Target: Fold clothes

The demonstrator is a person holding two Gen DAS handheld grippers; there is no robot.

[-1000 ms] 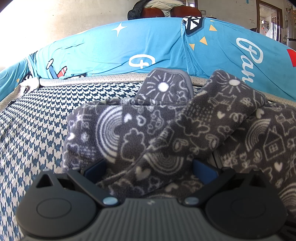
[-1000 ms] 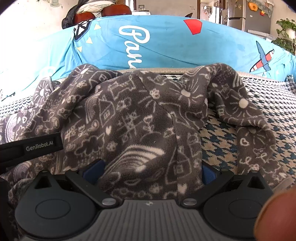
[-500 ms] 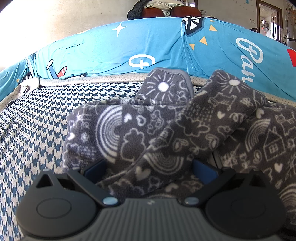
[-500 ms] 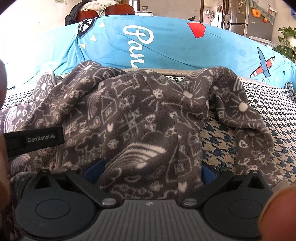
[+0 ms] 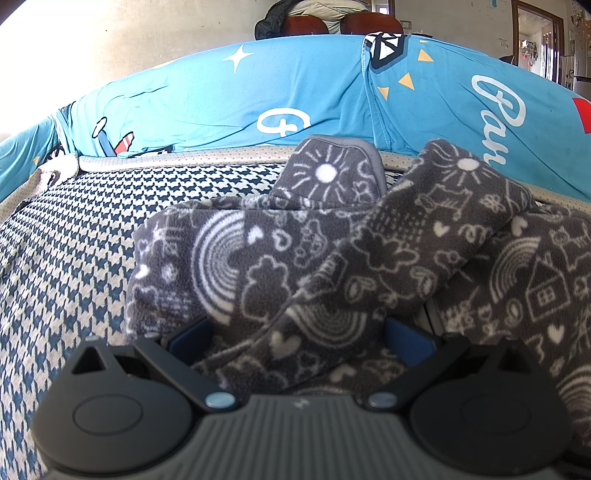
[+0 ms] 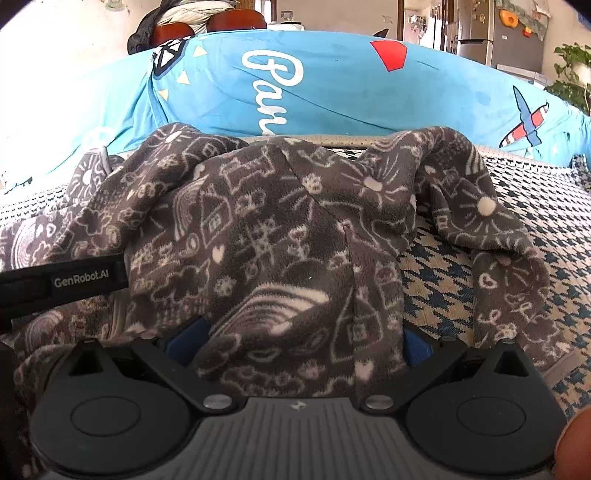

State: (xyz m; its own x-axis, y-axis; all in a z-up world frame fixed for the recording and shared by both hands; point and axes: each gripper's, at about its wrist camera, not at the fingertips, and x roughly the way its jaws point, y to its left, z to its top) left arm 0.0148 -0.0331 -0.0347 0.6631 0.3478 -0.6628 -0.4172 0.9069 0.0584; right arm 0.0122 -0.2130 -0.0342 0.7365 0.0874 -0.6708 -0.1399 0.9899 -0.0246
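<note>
A dark grey fleece garment (image 5: pixel 332 258) with white doodle print lies bunched on a houndstooth sofa seat (image 5: pixel 74 240). It fills the space between the fingers of my left gripper (image 5: pixel 299 332), whose blue pads (image 5: pixel 188 336) stand wide apart; the fingertips are buried in cloth. In the right wrist view the same garment (image 6: pixel 277 229) drapes over my right gripper (image 6: pixel 303 332), hiding its fingertips; its blue pads (image 6: pixel 184 336) are also wide apart. A sleeve (image 6: pixel 498 229) hangs to the right.
A bright blue printed cover (image 5: pixel 258 96) runs along the sofa back, also in the right wrist view (image 6: pixel 351 85). The left gripper's black strap (image 6: pixel 62 284) shows at the left of the right wrist view. A fridge (image 6: pixel 513 33) and a plant (image 6: pixel 572 62) stand far behind.
The right gripper has tilted up and back a little, so the garment sits slightly lower in its view. The left wrist view is unchanged.
</note>
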